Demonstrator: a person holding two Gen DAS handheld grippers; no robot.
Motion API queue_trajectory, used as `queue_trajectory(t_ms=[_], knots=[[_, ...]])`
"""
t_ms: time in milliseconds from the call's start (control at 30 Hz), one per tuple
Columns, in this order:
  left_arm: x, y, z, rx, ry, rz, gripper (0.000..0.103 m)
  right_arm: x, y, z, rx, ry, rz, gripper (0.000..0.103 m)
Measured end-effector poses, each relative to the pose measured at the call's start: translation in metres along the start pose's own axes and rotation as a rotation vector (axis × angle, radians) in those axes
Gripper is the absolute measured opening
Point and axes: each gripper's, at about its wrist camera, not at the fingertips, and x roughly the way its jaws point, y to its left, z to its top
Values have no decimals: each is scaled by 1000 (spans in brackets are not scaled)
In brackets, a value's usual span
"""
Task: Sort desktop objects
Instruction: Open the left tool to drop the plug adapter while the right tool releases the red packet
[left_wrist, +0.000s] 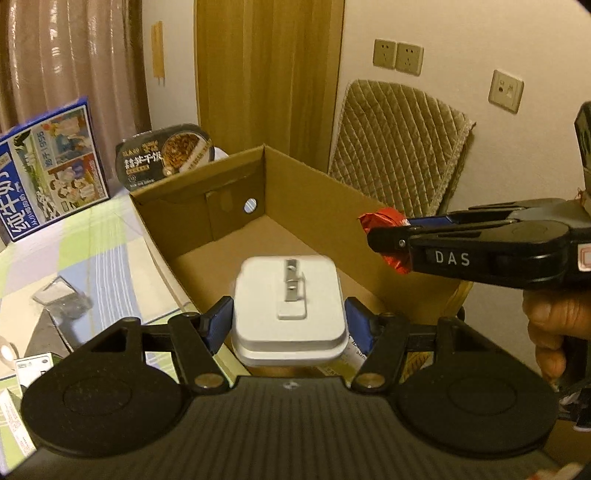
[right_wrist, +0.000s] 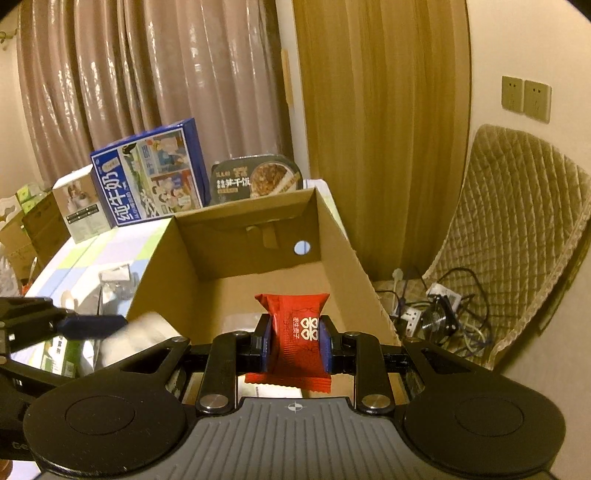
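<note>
My left gripper (left_wrist: 290, 325) is shut on a white square container with a grey lid (left_wrist: 290, 310), held over the near end of an open cardboard box (left_wrist: 207, 218). My right gripper (right_wrist: 294, 343) is shut on a red snack packet (right_wrist: 295, 341), above the same cardboard box (right_wrist: 332, 236). In the left wrist view the right gripper (left_wrist: 384, 240) comes in from the right with the red packet (left_wrist: 384, 221) crumpled between its tips, over the box's right wall. The left gripper's blue pad (right_wrist: 92, 325) and the blurred white container (right_wrist: 133, 339) show at the left of the right wrist view.
A blue milk carton box (left_wrist: 48, 166) and a black ready-meal tray (left_wrist: 166, 155) stand behind the cardboard box on the chequered tablecloth (left_wrist: 92, 266). A small clear packet (left_wrist: 61, 299) lies left of the box. A quilted chair (right_wrist: 517, 229) and tangled cables (right_wrist: 443, 306) are at right.
</note>
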Motion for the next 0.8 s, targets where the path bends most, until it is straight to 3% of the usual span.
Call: queue_trajectory(t_ms=[667,800], knots=[[-33,24,-9,-9,-47,64,62,4,11,4,11,-2,41,23],[-37,28,-12,-19,-51,71,62,2,9,6,38,-21,57,43]])
